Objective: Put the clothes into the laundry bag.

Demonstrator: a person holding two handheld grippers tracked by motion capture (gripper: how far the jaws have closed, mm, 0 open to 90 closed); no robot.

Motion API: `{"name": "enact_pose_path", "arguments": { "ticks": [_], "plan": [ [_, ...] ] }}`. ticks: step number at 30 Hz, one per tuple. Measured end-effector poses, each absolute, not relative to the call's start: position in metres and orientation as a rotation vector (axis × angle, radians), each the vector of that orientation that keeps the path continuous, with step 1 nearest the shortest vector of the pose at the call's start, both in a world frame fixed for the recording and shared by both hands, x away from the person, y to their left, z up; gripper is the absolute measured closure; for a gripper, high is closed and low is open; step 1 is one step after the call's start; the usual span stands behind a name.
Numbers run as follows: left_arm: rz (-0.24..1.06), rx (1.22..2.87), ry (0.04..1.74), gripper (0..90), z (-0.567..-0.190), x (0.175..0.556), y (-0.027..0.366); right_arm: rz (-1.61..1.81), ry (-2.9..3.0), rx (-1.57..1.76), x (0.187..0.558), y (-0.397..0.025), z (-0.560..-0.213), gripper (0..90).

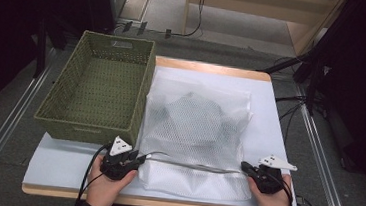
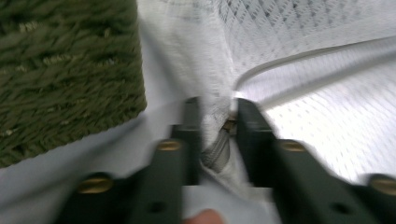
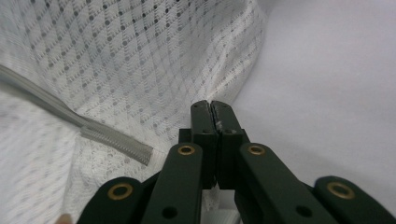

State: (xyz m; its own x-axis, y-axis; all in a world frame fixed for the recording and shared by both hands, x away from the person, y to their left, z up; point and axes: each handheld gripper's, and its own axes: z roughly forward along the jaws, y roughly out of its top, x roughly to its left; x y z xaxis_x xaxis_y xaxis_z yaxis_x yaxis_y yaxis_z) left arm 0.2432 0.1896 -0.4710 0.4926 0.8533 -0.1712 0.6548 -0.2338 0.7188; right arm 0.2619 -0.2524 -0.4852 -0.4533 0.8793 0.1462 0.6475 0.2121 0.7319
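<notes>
A white mesh laundry bag [image 1: 194, 119] lies flat on the white-covered table [image 1: 272, 116], with grey clothing dimly visible inside. Its grey zipper [image 1: 190, 165] runs across the near part. My left gripper [image 1: 138, 157] is at the zipper's left end. In the left gripper view its jaws [image 2: 217, 105] pinch a bunched fold of the mesh bag [image 2: 327, 116] with the zipper end. My right gripper [image 1: 244, 166] is at the bag's right edge. In the right gripper view it [image 3: 211, 106] is shut on a sliver of mesh bag [image 3: 130, 60], beside the zipper [image 3: 116, 142] tail.
An empty green woven basket [image 1: 83, 132] stands at the table's left, touching the bag's left side; its corner [image 2: 65, 70] is close to my left gripper. Bare white cover lies right of the bag. Dark stands and cables surround the table.
</notes>
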Motion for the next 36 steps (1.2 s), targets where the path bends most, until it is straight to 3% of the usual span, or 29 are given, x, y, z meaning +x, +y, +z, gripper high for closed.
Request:
{"name": "enact_pose_path", "arguments": {
  "ticks": [1, 2, 14, 15, 19, 21, 25, 29, 36],
  "plan": [
    [0.330, 1.980, 1.232, 84.1, -0.471, 0.243, 0.191, 1.101, 2.199, 1.441, 0.263, -0.255, -0.485, 90.0],
    [0.326, 1.992, 1.219, 84.8, -0.471, 0.243, 0.192, 1.096, 2.203, 1.438, 0.264, -0.256, -0.485, 90.0],
    [0.229, 1.928, 1.132, 84.0, -0.469, 0.236, 0.219, 1.107, 2.173, 1.449, 0.262, -0.269, -0.481, 90.0],
    [0.234, 1.917, 1.112, 81.1, -0.468, 0.234, 0.220, 1.124, 2.178, 1.452, 0.262, -0.270, -0.483, 89.4],
    [0.251, 1.867, 1.039, 58.9, -0.465, 0.229, 0.224, 1.256, 2.117, 1.414, 0.252, -0.275, -0.483, 68.4],
    [0.279, 1.860, 1.023, 54.7, -0.465, 0.229, 0.225, 1.289, 2.085, 1.395, 0.249, -0.276, -0.478, 63.2],
    [0.249, 1.831, 0.982, 37.5, -0.465, 0.230, 0.227, 1.367, 2.065, 1.301, 0.244, -0.272, -0.472, 49.0],
    [0.351, 1.867, 0.920, 25.9, -0.461, 0.224, 0.228, 1.395, 2.073, 1.281, 0.244, -0.270, -0.473, 36.4],
    [0.279, 1.846, 0.821, 3.3, -0.452, 0.219, 0.247, 1.409, 2.073, 1.268, 0.244, -0.273, -0.472, 13.4]
  ]
}}
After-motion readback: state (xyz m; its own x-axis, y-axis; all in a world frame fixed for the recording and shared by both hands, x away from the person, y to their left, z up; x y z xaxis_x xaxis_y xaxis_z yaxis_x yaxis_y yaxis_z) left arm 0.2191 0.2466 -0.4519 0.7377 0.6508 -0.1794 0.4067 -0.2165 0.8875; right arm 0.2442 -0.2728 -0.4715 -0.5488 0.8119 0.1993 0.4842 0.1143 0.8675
